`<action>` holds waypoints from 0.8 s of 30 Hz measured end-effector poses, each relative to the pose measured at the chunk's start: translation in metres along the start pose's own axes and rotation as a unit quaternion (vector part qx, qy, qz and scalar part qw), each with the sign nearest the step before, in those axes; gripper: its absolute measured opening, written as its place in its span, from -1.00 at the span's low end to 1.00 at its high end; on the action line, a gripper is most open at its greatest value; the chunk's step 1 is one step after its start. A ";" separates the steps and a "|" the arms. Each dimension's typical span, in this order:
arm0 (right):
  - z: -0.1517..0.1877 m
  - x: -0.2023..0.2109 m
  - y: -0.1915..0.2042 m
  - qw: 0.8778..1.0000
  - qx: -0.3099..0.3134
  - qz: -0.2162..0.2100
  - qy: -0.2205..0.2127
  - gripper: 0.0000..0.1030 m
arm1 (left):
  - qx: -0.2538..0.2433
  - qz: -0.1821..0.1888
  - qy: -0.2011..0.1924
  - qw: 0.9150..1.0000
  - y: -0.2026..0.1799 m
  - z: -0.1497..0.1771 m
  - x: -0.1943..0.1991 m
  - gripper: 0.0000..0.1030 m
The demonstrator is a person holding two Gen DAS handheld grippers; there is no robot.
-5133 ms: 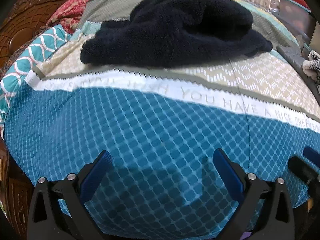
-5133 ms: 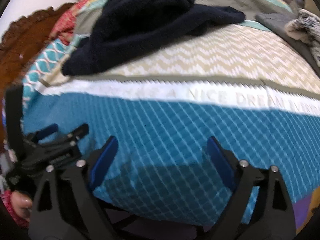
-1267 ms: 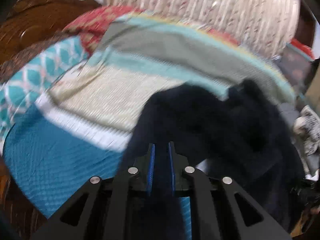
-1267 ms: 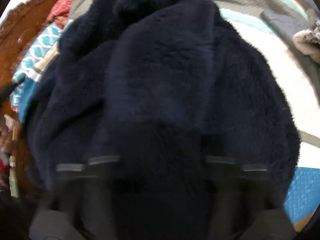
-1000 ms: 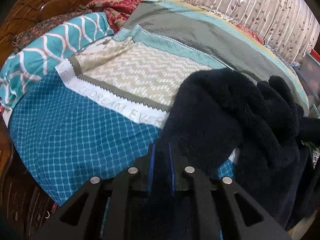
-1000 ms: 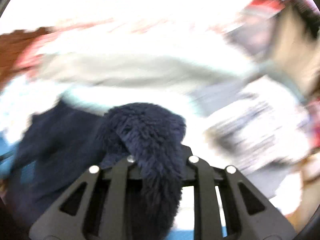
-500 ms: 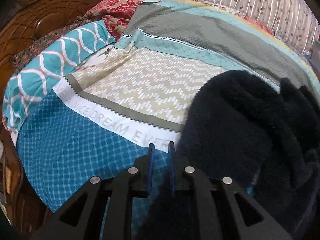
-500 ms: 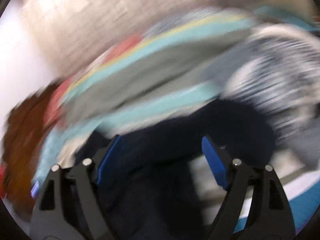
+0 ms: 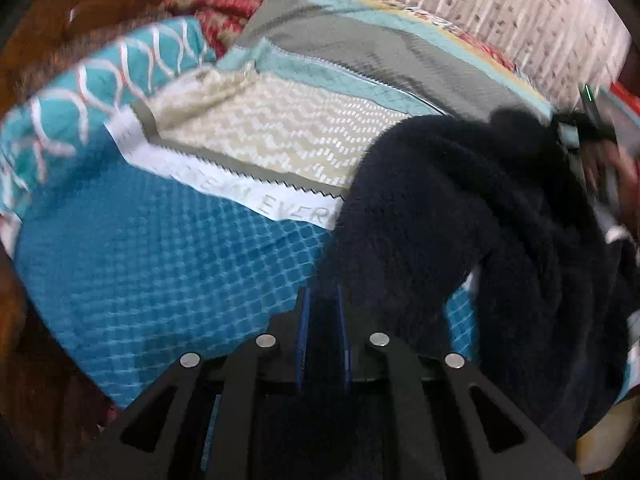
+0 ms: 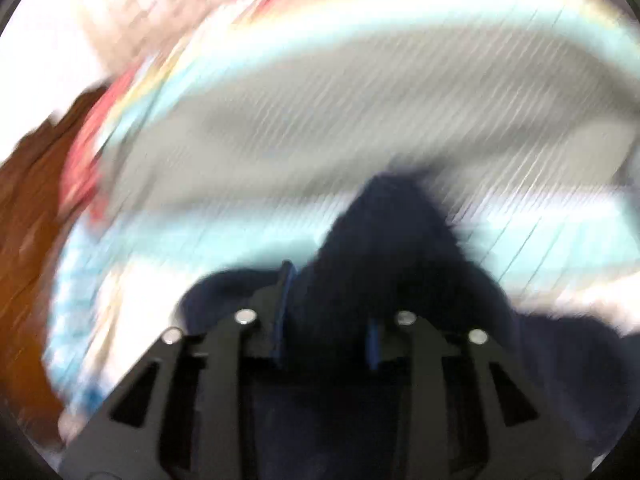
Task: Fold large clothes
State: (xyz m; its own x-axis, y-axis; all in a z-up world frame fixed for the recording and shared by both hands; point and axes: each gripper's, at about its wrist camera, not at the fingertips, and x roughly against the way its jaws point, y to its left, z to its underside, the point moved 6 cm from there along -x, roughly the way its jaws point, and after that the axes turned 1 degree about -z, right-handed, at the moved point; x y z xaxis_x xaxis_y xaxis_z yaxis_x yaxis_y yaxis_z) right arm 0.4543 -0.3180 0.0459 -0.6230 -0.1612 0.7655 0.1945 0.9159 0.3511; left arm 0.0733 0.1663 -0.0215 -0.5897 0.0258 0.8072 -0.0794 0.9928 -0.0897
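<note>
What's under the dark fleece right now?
The dark fleece lies on the patchwork bedspread; its blue checks and lettered white band run under it. Anything else beneath is hidden.

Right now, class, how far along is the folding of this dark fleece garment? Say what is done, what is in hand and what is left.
Done: both grippers have a grip. The left gripper is shut on the navy fleece garment, and the right gripper pinches another bunch of it. In hand: the fleece hangs bunched over the patchwork bedspread, and the right view is motion-blurred. Left: spreading it flat and every fold; no neat crease shows.
</note>
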 end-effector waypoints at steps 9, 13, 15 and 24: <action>0.085 0.086 -0.013 0.988 0.087 -0.122 0.029 0.67 | -0.033 -0.017 0.042 0.998 0.002 -0.003 -0.033 -0.20; 0.189 0.123 0.007 0.971 0.158 -0.166 0.067 0.69 | -0.028 0.000 0.048 0.998 0.006 -0.004 -0.031 -0.20; 0.229 0.129 0.023 0.960 0.200 -0.176 0.082 0.69 | -0.013 0.010 0.045 0.999 0.013 -0.002 -0.023 -0.20; 0.385 0.086 0.174 0.885 0.262 -0.269 0.275 0.69 | 0.068 -0.018 0.022 0.997 0.100 0.044 0.034 -0.20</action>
State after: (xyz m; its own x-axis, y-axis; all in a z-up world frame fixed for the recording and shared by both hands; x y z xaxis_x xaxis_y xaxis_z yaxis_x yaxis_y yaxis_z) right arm 0.1432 -0.0312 -0.0351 -0.0270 -0.6487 0.7606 -0.4854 0.6736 0.5573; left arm 0.0099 0.2610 -0.0288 -0.5490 -0.0008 0.8358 -0.2094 0.9682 -0.1366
